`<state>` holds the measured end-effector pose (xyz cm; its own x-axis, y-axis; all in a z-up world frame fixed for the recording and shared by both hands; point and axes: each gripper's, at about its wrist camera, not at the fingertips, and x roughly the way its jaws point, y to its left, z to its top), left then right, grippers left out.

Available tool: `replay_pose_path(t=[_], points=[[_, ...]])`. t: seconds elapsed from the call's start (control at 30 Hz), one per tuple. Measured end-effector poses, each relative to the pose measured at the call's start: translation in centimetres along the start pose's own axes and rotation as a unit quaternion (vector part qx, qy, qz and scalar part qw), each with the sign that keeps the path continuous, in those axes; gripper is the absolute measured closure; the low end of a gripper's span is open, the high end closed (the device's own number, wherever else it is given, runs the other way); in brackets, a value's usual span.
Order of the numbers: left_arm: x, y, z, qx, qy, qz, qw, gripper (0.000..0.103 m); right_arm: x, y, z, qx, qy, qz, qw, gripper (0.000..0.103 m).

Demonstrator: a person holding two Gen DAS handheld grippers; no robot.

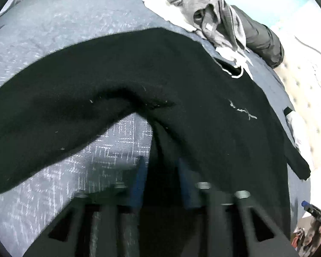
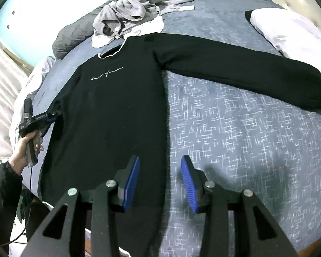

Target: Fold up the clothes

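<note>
One black sweater (image 2: 109, 111) lies flat mid-frame on the blue bed cover (image 2: 246, 139), soft and floppy, best pinched at hem or seam; my left gripper (image 2: 53, 115) nips its left edge, while my right gripper (image 2: 159, 171) hangs spread and empty.

The left gripper (image 1: 160, 165), blue-padded jaws nearly closed, pinches a fold of black long-sleeved sweater (image 1: 182, 81) over the blue patterned bedspread (image 1: 64, 32).

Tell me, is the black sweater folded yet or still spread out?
Mostly spread out: the black sweater lies flat on the bed, one sleeve stretched sideways. The other sleeve's state is unclear.
</note>
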<state>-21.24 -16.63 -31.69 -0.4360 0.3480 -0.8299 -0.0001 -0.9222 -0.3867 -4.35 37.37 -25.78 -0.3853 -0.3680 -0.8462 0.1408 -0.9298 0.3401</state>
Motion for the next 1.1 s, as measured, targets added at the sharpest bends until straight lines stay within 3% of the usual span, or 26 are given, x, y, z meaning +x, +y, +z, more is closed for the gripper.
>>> replay_pose_path(t=[0.17,0.3,0.43,0.57,0.67,0.73,0.87,0.97,1.1], points=[[-1.3,1.2,-0.2,-0.003,-0.027,-0.012,0.9996,0.097,0.8,0.2,0.8,-0.006,0.005,-0.003,1.000,0.062],[-3.3,3.7,-0.8,-0.047,-0.052,-0.037,0.9969,0.097,1.5,0.5,0.9,-0.010,0.008,-0.001,1.000,0.062],[-2.1,5.8,-2.0,-0.090,-0.039,-0.048,0.9940,0.097,2.5,0.8,0.8,-0.007,0.019,-0.004,1.000,0.062],[-1.1,6.1,-2.8,-0.095,-0.044,-0.051,0.9932,0.096,2.9,1.5,0.7,-0.020,0.029,-0.011,0.999,0.062],[-1.4,6.1,-3.1,-0.091,-0.059,-0.061,0.9922,0.092,3.0,1.5,1.0,-0.026,0.033,-0.022,0.999,0.062],[-1.8,6.1,-3.2,-0.089,-0.063,-0.060,0.9922,0.085,3.1,1.2,1.2,-0.020,0.034,-0.026,0.999,0.062],[-4.1,4.8,-3.1,-0.054,-0.073,-0.054,0.9944,0.077,3.6,0.7,1.5,-0.003,0.033,-0.024,0.999,0.062],[-5.2,4.3,-3.5,-0.045,-0.064,-0.070,0.9945,0.064,4.0,1.1,1.4,0.002,0.028,-0.014,1.000,0.062],[-5.3,3.6,-5.3,-0.020,-0.035,-0.073,0.9965,0.063,4.7,2.0,1.1,0.002,0.030,-0.002,1.000,0.062]])
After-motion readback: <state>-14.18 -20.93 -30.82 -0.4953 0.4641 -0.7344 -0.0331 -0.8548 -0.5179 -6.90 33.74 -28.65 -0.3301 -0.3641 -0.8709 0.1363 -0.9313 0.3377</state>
